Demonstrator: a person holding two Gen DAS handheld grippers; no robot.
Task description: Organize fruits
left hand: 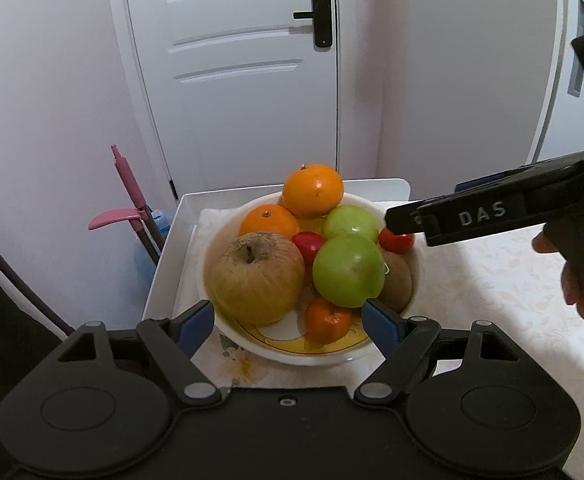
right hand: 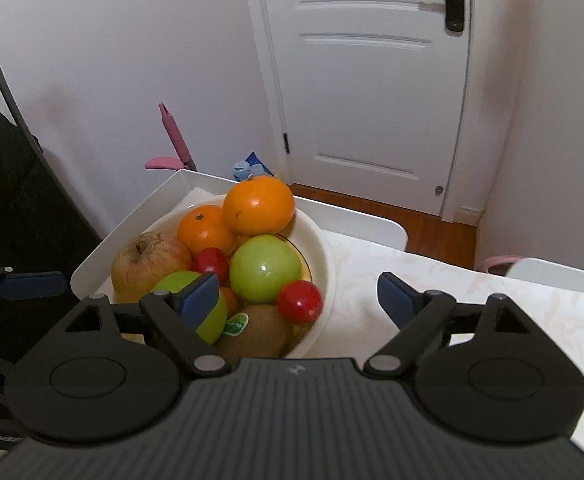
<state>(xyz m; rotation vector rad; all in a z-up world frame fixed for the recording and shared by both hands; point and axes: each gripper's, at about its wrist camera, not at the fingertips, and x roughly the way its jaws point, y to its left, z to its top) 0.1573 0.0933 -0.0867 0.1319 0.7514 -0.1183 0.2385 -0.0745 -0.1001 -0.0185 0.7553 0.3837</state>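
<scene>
Blue-padded left gripper spread wide and empty, straddling the near rim of the white bowl, green apple dead ahead. Right gripper likewise parted and empty, over the bowl's right edge, red tomato nearest. Crowded by wrinkled apple, oranges and kiwi.

My left wrist camera sits behind my left gripper, looking forward and slightly down from close to the near rim of the fruit bowl, facing the white door. My right wrist camera looks past my right gripper from the bowl's right side, angled leftward. Both views share the bowl, door and table; the left view also catches my right gripper.
</scene>
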